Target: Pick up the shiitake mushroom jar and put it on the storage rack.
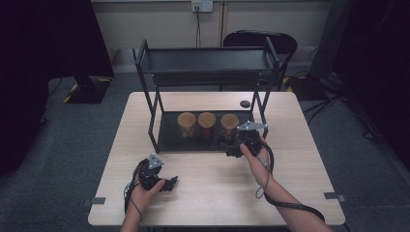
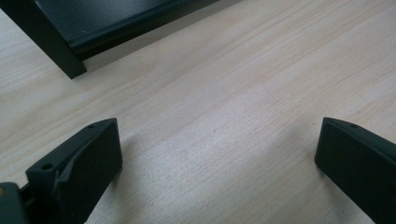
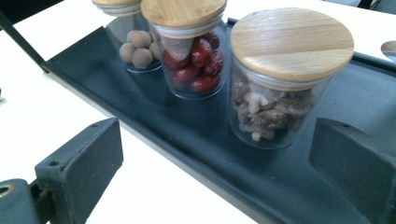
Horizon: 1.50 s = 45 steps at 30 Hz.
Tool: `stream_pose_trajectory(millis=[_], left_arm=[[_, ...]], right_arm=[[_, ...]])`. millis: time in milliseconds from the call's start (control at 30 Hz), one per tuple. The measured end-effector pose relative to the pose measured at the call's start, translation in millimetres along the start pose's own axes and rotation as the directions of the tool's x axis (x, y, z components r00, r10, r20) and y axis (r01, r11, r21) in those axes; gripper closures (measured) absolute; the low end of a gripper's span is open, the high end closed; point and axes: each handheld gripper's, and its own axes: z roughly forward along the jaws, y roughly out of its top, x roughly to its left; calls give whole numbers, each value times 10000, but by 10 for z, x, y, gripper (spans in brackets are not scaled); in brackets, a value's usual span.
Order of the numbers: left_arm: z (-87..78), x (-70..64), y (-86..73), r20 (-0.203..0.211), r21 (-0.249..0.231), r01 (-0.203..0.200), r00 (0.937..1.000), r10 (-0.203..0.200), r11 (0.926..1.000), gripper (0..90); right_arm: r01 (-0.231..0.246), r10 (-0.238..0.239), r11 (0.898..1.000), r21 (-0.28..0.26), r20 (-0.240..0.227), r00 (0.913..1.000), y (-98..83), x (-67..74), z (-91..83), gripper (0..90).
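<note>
Right gripper [image 1: 231,143] at the shelf tray's [image 1: 167,140] front edge, jaws spread, empty, aimed at the nearest jar [image 3: 280,79] on the tray. Left gripper [image 1: 170,182] rests on table [image 1: 217,193] before the tray, jaws spread.

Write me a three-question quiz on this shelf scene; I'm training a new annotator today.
1. How many jars stand on the rack's lower tray?
2. True or false: the right gripper is clamped on a jar.
3. Which jar sits nearest the right gripper: A round brown balls, B red fruit, C brown chunks?

Key: 1. Three. 2. False; its jaws stand open, nothing between them. 3. C.
</note>
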Motion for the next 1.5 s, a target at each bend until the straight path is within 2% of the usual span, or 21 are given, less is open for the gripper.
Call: stream_pose_trajectory(millis=[100,233,400,600,967,1367,1433,1500], left_arm=[[0,0,0,0,0,0,10000,0,10000,3],[0,0,0,0,-1,0,10000,0,10000,3],[0,0,0,0,1,0,10000,0,10000,3],[0,0,0,-1,-1,2,10000,-2,10000,3],[0,0,0,1,-1,1,10000,-1,10000,3],[0,0,0,-1,-5,4,10000,-4,10000,3],[0,0,0,-3,-3,1,10000,-1,10000,3],[0,0,0,-2,-4,1,10000,-1,10000,3]], right_arm=[[149,-150,9999,70,96,9998,-24,29,-7,32],[195,-194,9997,111,-49,9998,-70,45,-25,32],[190,-188,9997,126,-154,9997,-135,31,-64,32],[446,-439,9987,244,-263,9987,-201,-7,-117,32],[222,-196,9993,297,-843,9962,-369,-83,-236,32],[-112,129,9996,244,-734,9972,-609,-266,-405,32],[-199,227,9993,329,-869,9960,-642,-295,-433,33],[-144,171,9993,336,-828,9964,-675,-321,-463,32]])
